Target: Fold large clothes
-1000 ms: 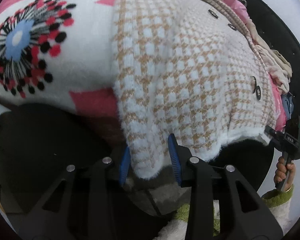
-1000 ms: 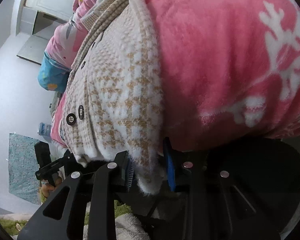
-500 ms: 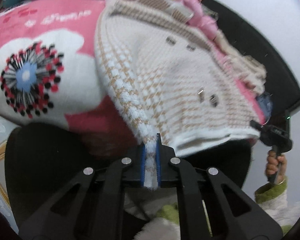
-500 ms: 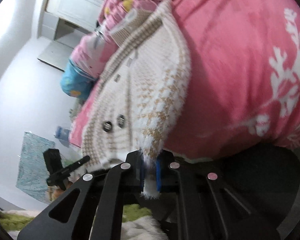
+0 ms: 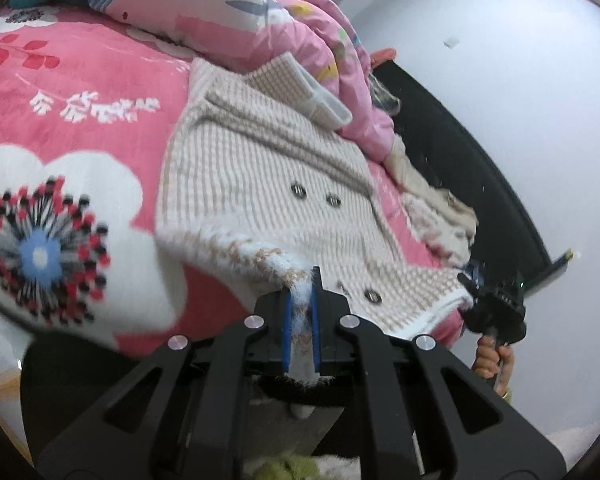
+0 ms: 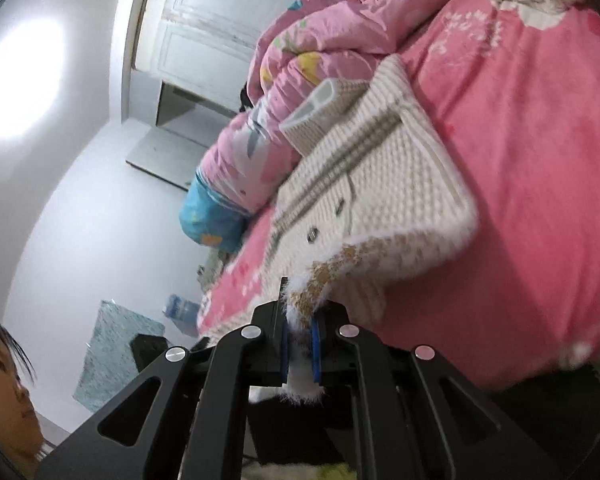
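A cream and tan houndstooth knit jacket (image 5: 260, 184) with dark buttons lies on a pink flowered bed cover (image 5: 72, 76). My left gripper (image 5: 300, 320) is shut on the fuzzy bottom hem at one corner and holds it lifted off the bed. My right gripper (image 6: 300, 340) is shut on the other hem corner, also lifted; the jacket (image 6: 380, 184) stretches away from it across the bed cover (image 6: 532, 160). The right gripper also shows in the left wrist view (image 5: 496, 304), at the far hem corner.
A crumpled pink quilt (image 5: 260, 20) lies beyond the jacket's collar, also seen in the right wrist view (image 6: 320, 40). Beige clothes (image 5: 440, 212) are piled at the bed's edge by the dark bed frame (image 5: 480, 168). A white door (image 6: 220, 28) and white wall stand behind.
Both grippers closed on the jacket's hem corners, then lifted and pulled back, raising the hem off the bed. More of the jacket and bed now shows.
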Demonstrator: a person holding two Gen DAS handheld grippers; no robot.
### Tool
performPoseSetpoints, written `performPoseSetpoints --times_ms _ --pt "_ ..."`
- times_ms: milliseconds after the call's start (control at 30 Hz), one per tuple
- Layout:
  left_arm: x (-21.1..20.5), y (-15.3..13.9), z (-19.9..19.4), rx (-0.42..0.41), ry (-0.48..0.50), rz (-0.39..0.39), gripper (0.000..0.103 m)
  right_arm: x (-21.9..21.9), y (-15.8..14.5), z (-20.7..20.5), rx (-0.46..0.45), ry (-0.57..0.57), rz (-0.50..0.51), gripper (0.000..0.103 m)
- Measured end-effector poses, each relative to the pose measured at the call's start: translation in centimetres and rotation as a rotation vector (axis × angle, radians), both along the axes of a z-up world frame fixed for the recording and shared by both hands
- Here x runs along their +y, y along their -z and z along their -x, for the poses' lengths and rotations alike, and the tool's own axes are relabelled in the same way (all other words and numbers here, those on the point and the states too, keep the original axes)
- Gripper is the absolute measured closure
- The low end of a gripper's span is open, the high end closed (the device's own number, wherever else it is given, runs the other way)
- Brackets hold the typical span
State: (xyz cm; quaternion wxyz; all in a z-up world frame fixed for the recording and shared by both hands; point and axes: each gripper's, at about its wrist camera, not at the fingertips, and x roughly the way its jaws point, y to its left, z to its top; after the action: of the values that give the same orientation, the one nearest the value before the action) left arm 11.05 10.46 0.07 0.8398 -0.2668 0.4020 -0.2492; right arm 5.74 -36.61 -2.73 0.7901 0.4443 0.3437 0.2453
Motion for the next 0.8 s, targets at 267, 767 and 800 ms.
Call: performPoseSetpoints --times_ms 267,767,800 --pt "1.0 0.6 -8.5 0.029 -0.063 0.005 0.095 -1.6 1.5 -8.0 0.023 0.040 -0.067 0.095" --pt "1.9 6.7 -17.5 0.177 -0.130 -0.011 0.088 -3.4 10.2 -17.7 0.209 0.044 -0.161 0.081" --pt "2.2 6.5 -17.3 0.171 -0.129 0.007 0.086 -3.5 9.7 -17.4 0.196 0.047 -0.150 0.069"
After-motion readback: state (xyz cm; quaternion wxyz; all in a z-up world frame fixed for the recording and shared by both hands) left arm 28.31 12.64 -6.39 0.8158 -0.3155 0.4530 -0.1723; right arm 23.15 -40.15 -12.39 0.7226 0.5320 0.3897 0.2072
